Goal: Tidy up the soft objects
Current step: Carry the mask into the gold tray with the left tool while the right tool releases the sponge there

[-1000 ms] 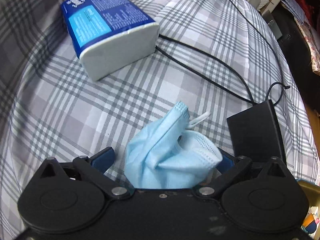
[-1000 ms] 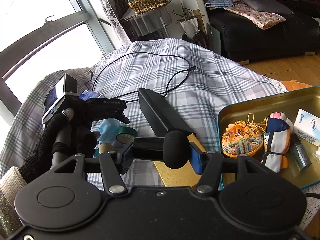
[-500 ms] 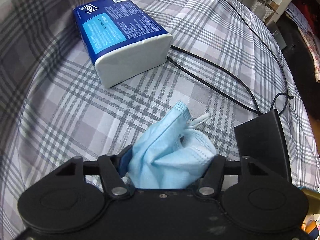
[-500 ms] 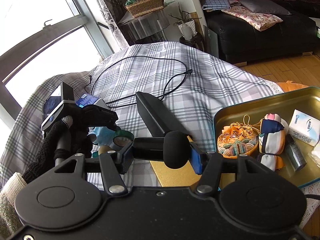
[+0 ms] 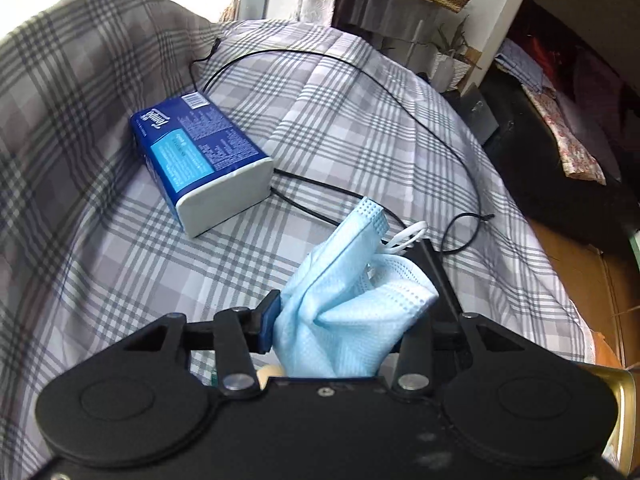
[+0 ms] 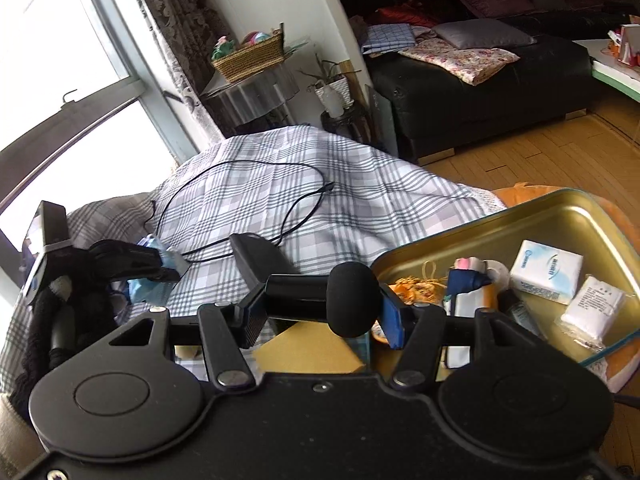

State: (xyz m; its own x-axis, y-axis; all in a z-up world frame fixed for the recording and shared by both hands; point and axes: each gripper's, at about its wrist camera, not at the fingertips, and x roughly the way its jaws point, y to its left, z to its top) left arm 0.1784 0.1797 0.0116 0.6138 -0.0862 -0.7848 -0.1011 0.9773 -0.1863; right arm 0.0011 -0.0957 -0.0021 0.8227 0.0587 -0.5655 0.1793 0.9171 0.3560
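My left gripper is shut on a crumpled light-blue face mask and holds it above the plaid bed cover. The same gripper with the mask shows at the left of the right wrist view. My right gripper is shut on a black foam ball. A gold tin tray at the right holds tissue packs, an embroidered pouch and other small items.
A blue tissue pack lies on the cover, with a black cable looping beside it. A black flat case lies by the tray. A yellow box sits under my right gripper. A black sofa stands behind.
My left gripper closed on the mask and lifted it, tilting up so the tissue pack sits farther off. The right gripper has risen and turned a little right, still holding the ball.
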